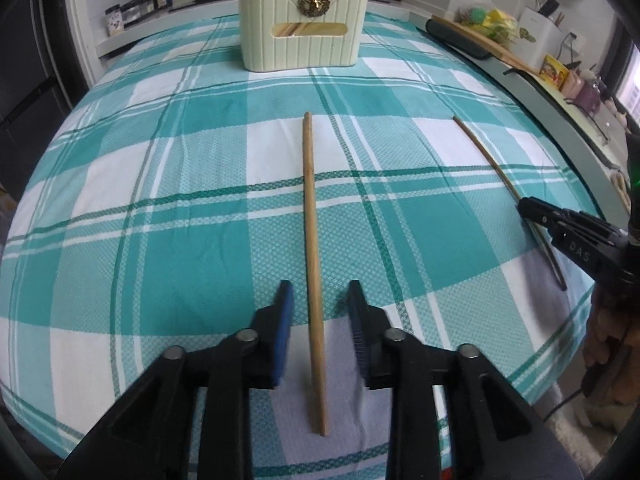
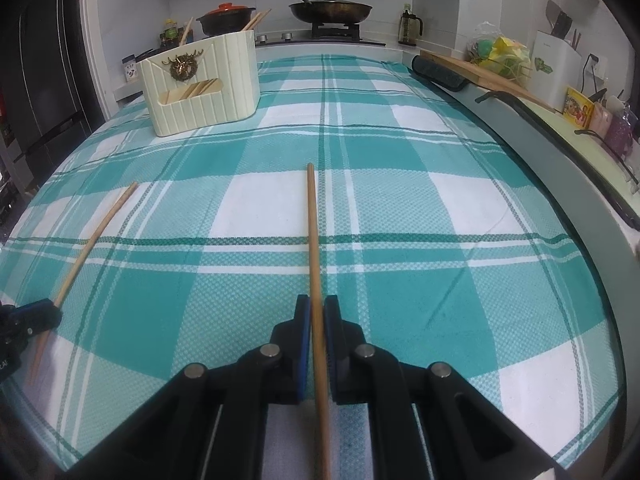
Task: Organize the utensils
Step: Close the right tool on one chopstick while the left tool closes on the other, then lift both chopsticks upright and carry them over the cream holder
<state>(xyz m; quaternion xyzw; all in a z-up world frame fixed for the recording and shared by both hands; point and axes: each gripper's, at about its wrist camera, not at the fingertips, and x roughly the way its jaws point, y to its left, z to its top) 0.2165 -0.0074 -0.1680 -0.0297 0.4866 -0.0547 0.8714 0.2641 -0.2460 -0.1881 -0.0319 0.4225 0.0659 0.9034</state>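
Two wooden chopsticks lie on the teal plaid cloth. My left gripper (image 1: 320,292) is open, its fingers either side of one chopstick (image 1: 312,216), not touching it. My right gripper (image 2: 317,306) is shut on the other chopstick (image 2: 314,232), which points away along the cloth. In the left wrist view the right gripper (image 1: 528,208) sits at the right on its chopstick (image 1: 486,156). In the right wrist view the left gripper's finger (image 2: 40,312) shows at the left edge by the first chopstick (image 2: 96,236). A cream utensil holder (image 1: 304,28) with chopsticks inside stands at the far end, and also shows in the right wrist view (image 2: 200,84).
A stove with a pan (image 2: 330,10) and a pot (image 2: 228,18) stands behind the table. A counter along the right edge holds a cutting board (image 2: 484,70), a white box (image 2: 556,64) and small jars. A dark fridge (image 2: 40,80) is at the left.
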